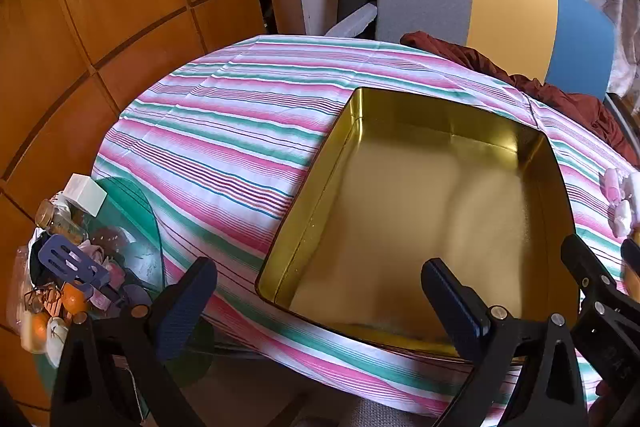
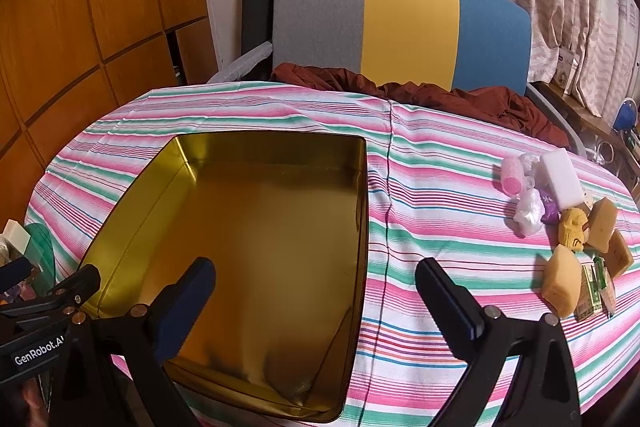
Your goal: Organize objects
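An empty gold tin lies open on the striped tablecloth. My left gripper hangs open above the tin's near left corner, nothing between its fingers. My right gripper is open too, above the tin's near right edge, and it shows at the right border of the left wrist view. To the far right lies a pile of small things: a pink roller, a white block, a crumpled plastic bag, yellow sponges and green packets.
A chair with a grey, yellow and blue back stands behind the table, with a dark red cloth on it. Wooden cabinets line the left. A low glass table at lower left holds a spatula, oranges and a jar.
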`<action>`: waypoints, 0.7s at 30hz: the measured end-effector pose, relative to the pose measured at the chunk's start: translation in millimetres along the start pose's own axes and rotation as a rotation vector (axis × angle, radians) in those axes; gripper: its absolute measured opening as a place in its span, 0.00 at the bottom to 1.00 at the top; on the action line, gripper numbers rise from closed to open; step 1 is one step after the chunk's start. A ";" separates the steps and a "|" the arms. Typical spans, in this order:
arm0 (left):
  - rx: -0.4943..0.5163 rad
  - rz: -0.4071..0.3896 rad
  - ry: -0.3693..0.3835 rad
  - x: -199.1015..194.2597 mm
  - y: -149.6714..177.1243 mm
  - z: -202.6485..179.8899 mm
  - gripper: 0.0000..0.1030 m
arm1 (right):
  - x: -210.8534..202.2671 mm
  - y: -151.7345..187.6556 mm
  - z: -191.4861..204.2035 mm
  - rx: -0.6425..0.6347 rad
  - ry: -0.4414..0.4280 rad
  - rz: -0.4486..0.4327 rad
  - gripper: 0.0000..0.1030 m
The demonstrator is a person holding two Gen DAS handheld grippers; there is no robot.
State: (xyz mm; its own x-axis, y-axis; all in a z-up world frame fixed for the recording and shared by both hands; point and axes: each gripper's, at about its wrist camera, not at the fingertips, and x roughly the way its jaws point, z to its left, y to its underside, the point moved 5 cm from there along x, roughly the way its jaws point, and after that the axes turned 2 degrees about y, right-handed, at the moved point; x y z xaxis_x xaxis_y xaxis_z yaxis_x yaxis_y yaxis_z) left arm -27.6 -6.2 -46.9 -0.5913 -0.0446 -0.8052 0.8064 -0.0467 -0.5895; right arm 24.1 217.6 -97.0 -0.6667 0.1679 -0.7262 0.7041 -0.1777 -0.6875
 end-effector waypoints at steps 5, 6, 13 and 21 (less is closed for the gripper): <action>0.009 -0.007 0.004 -2.6 0.9 -3.3 1.00 | -0.8 0.6 -1.1 -0.002 0.003 -0.002 0.99; 0.010 -0.008 0.013 -2.9 1.1 -4.4 1.00 | -1.5 0.6 -1.4 -0.005 0.006 -0.005 0.99; 0.009 0.008 0.078 -2.6 3.2 -15.7 1.00 | -13.1 -1.9 -11.9 -0.026 0.037 -0.066 0.99; -0.017 0.075 0.276 3.8 14.9 -48.6 1.00 | -19.9 7.3 -60.2 0.032 0.037 -0.081 0.94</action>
State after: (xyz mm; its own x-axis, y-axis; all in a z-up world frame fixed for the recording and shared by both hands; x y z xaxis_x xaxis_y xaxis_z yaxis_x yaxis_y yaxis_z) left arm -17.4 41.4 -61.9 -0.5060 0.2262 -0.8324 0.8495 -0.0366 -0.5263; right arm 57.2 271.3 -87.6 -0.7110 0.2186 -0.6683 0.6399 -0.1928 -0.7439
